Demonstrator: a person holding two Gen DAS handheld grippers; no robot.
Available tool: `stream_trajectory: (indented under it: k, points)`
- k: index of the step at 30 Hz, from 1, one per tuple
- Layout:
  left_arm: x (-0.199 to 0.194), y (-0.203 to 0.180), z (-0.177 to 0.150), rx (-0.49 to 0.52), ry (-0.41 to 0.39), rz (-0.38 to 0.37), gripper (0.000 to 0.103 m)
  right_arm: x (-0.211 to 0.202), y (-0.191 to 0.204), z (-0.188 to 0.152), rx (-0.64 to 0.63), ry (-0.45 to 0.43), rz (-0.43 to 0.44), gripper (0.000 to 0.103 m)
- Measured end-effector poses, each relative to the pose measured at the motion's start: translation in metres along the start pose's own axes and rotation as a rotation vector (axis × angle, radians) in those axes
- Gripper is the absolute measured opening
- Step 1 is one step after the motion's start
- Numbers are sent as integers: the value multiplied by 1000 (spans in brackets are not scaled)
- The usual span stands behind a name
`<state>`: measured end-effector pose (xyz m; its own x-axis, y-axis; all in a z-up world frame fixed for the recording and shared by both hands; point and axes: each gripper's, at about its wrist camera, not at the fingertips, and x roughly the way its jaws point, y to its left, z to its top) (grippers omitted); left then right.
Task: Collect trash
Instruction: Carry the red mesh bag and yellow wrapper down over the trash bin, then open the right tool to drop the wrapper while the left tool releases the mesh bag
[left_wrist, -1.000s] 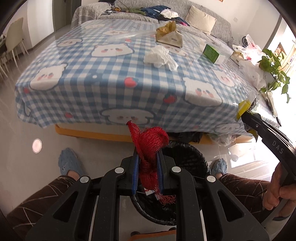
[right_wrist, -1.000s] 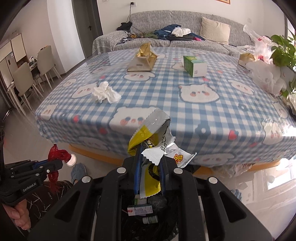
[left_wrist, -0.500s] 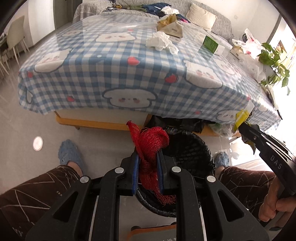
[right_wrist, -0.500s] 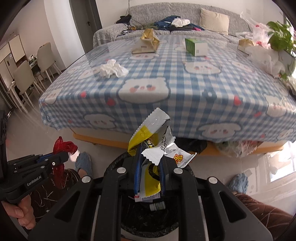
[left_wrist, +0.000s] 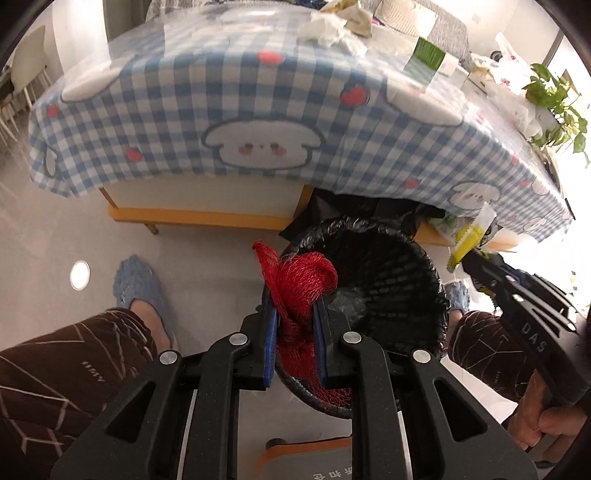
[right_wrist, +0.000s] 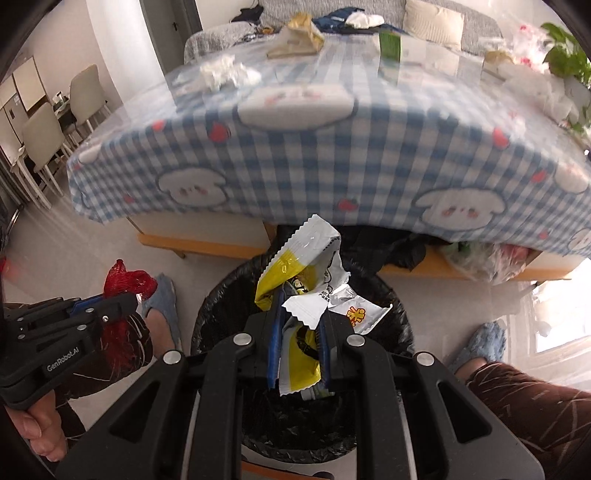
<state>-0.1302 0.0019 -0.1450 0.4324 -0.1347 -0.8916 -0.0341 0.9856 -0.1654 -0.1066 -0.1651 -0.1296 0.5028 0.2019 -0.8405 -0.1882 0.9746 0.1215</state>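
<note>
1. Below the near edge of the tabletop (right_wrist: 332, 155), on the floor between the person's slippered feet, a black mesh waste bin (left_wrist: 391, 280) lined with a black bag is seen with its mouth open upward.

2. The right gripper (right_wrist: 297, 343) is shown with its jaws clamped on a yellow-and-white snack wrapper (right_wrist: 306, 269). In the right wrist view the wrapper lies directly over the bin's mouth, its long axis running up and away from the jaws, with the torn flaps fanned out above the far rim.

3. The left gripper (left_wrist: 293, 339) is shown with its jaws clamped on a bunched red mesh net bag (left_wrist: 303, 280). In the left wrist view the net is seen over the near left rim of the bin rather than over its centre; its loose fringe hangs below the jaws against the rim.

4. The deciding relation is judged as follows: the bin lies straight below the right jaws, but below and to the right of the left jaws. The right hand is therefore judged the better placed for release; a short shift toward the bin's centre is likely needed by the left hand, lest the net catch on the rim.

5. Crumpled white tissue (right_wrist: 225, 72), a gold paper bag (right_wrist: 299, 37) and a green carton (right_wrist: 391, 46) are seen on the tabletop, well apart from both grippers and not yet collected.
</note>
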Motion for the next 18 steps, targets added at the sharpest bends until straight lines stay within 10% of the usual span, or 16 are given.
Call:
stream_trajectory:
  k: [18]
  points:
    - [64, 12, -5, -20, 22, 30, 15, 88, -8, -30, 39, 157, 2, 16]
